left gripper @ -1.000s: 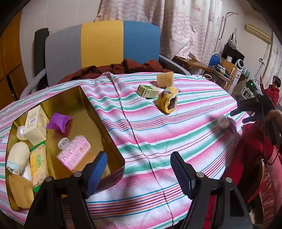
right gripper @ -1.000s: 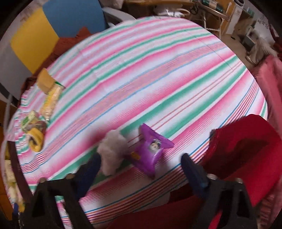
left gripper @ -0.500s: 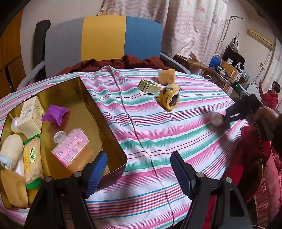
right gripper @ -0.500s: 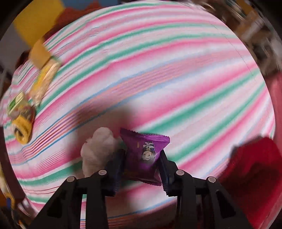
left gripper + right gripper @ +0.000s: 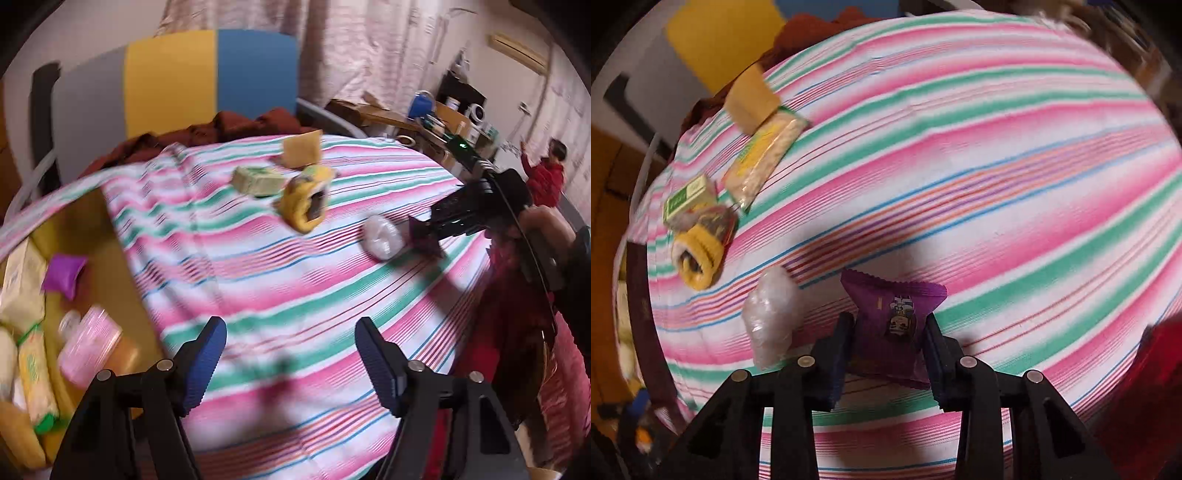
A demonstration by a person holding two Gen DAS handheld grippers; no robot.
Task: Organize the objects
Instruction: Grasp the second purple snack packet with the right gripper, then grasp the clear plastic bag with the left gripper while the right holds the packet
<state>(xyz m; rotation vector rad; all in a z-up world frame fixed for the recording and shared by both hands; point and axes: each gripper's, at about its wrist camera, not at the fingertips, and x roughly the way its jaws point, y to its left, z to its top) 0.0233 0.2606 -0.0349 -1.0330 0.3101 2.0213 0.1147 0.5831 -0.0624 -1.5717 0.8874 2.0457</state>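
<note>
Right tool (image 5: 890,332) is gripping the purple packet (image 5: 894,325), jaws clamped on its sides, low over the striped surface (image 5: 997,184). Left tool (image 5: 291,354) is hovering wide open, empty.

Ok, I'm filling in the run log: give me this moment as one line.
right gripper: shut on purple packet | left gripper: open, empty | white bag: on striped cloth | gold tray: part-filled

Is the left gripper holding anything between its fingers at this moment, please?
No, the left gripper is open, with only the striped tablecloth visible between its blue pads.
</note>
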